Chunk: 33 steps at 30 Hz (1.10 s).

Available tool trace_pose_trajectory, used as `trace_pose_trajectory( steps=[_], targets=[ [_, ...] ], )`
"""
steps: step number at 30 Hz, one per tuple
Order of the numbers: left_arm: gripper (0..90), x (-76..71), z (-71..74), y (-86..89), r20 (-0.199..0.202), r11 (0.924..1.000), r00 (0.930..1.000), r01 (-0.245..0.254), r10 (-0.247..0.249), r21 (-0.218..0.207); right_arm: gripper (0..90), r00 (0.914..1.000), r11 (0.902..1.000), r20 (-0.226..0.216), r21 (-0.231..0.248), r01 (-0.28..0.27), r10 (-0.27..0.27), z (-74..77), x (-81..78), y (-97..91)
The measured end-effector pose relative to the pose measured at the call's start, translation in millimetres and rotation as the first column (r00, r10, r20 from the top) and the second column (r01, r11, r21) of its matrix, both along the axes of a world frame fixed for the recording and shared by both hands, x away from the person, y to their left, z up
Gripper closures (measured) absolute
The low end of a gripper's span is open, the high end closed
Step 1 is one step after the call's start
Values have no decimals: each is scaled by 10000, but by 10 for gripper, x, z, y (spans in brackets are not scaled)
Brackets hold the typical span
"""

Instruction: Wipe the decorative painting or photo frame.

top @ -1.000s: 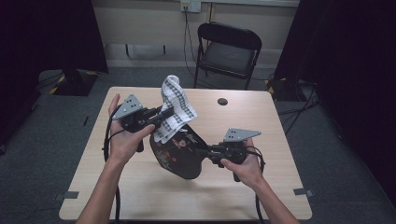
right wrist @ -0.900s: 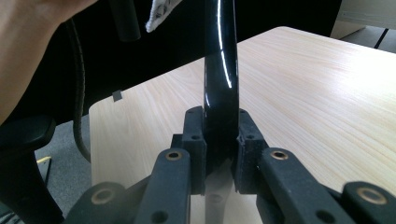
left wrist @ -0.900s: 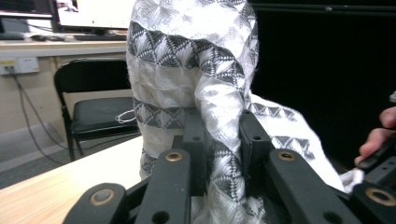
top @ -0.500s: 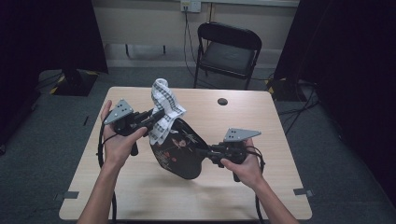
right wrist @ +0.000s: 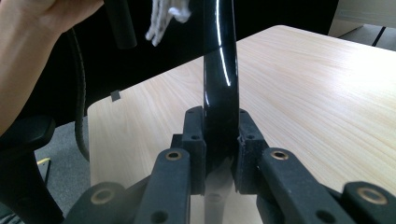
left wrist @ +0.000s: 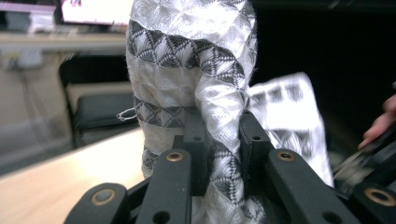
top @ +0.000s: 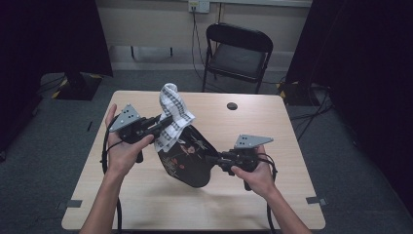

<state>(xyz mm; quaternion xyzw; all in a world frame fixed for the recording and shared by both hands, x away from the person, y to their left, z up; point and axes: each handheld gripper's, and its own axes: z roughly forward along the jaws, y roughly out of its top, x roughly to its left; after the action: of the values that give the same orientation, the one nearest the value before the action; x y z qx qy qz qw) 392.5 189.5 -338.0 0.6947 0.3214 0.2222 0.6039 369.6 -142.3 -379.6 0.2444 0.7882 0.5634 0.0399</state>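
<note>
plate (top: 187, 158), black and patterned, tilted over the middle of the tabletop (top: 272, 126) | right gripper (top: 214, 159) clamps its near-right rim, jaws narrow on the glossy edge | left gripper (top: 163, 122) pinches the checked cloth (top: 173, 117) against the plate's far-left part | chair (top: 238, 51) beyond the far edge

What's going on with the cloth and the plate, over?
Left gripper shut on cloth. Right gripper shut on black plate, tilted above table. Cloth touching plate. Nothing in the way.
</note>
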Motion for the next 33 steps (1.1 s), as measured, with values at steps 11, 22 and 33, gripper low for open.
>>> trace_pose_trajectory(
  steps=[11, 22, 33],
  targets=[
    [776, -45, 36, -23, 415, 9973, 9983, 422, -397, -604, 786, 10000, 10000, -4, 6, 24, -24, -4, 9, 0],
    [772, -11, -26, 11, -219, 9993, 9998, -21, 13, -360, 787, 10000, 10000, -15, 18, -1, 1, -9, 10, -2],
    [766, 25, -73, 48, -474, 10000, 9989, -36, 35, -25, 786, 10000, 10000, -37, 7, -41, 41, -7, 11, 6]
  ],
)
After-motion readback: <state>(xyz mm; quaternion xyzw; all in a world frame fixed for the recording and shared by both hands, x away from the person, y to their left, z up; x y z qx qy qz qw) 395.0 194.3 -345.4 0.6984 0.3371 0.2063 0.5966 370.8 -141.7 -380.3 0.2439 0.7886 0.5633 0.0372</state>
